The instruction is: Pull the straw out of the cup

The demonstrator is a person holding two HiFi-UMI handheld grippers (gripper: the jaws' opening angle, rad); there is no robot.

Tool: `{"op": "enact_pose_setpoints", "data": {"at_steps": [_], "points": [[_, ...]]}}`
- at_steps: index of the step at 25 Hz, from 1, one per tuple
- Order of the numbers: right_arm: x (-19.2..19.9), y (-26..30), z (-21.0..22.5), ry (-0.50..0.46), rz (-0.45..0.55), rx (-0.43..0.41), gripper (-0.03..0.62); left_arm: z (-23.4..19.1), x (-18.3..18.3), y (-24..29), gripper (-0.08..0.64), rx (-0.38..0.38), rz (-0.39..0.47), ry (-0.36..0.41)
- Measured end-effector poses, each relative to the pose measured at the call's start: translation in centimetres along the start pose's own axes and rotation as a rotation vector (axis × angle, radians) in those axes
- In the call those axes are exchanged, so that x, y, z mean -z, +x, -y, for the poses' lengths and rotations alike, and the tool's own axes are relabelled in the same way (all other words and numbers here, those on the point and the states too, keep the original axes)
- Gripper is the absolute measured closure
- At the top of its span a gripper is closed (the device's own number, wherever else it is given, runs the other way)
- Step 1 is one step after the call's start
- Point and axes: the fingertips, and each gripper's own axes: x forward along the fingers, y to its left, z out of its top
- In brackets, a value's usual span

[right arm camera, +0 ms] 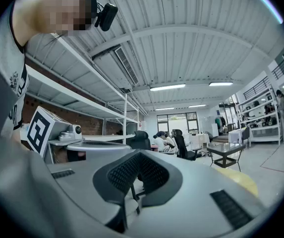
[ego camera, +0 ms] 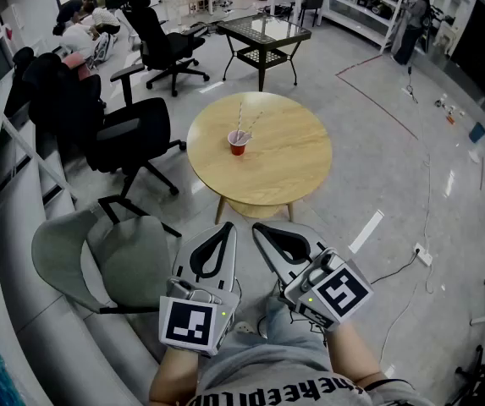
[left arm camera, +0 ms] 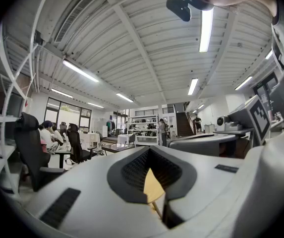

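A small red cup stands near the middle of the round wooden table. Two thin straws stick up out of it, leaning apart. Both grippers are held low, close to the person's body, well short of the table. My left gripper is shut with nothing in it, and so is my right gripper. In the left gripper view the left gripper points up and only a sliver of the table shows through its jaws. In the right gripper view the right gripper points across the room.
A grey chair stands just left of the grippers, with black office chairs beyond it. A glass-topped side table is behind the wooden table. People sit at desks at the far left; cables lie on the floor at the right.
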Motion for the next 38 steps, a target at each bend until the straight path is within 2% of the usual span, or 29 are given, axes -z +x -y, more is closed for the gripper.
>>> {"op": "enact_pose_setpoints", "data": {"at_steps": [5,11,14,17,25,30,33,38], "points": [[0.2,0.1,0.3,-0.002,-0.004,-0.001,0.583,1.8,2.9,-0.1,0.538,0.006,-0.036,-0.009],[0.6,0.2,1.5,0.002,-0.009,-0.002,0.583,2.0,2.9,1.3,0.538,0.005,-0.023,-0.002],[0.8,0.5,2.4,0.005,-0.012,-0.003,0.583,2.1,3.5,2.2,0.539,0.01,-0.072,-0.015],[0.9,0.9,3.6,0.004,-0.013,-0.008,0.583,1.9,3.7,3.4,0.538,0.007,-0.079,-0.016],[0.8,2.1,7.6,0.012,-0.019,-0.011,0.581,1.1,4.1,7.4,0.538,-0.006,-0.104,-0.02],[0.6,3.0,11.0,0.001,-0.01,-0.027,0.578,0.5,3.7,10.7,0.538,-0.033,-0.059,-0.001],[0.5,3.6,12.8,0.002,-0.011,-0.045,0.578,0.5,3.9,12.4,0.538,-0.043,-0.099,-0.014],[0.8,4.1,15.6,0.017,-0.048,-0.071,0.578,0.4,3.9,15.4,0.538,-0.071,-0.103,-0.011]]}}
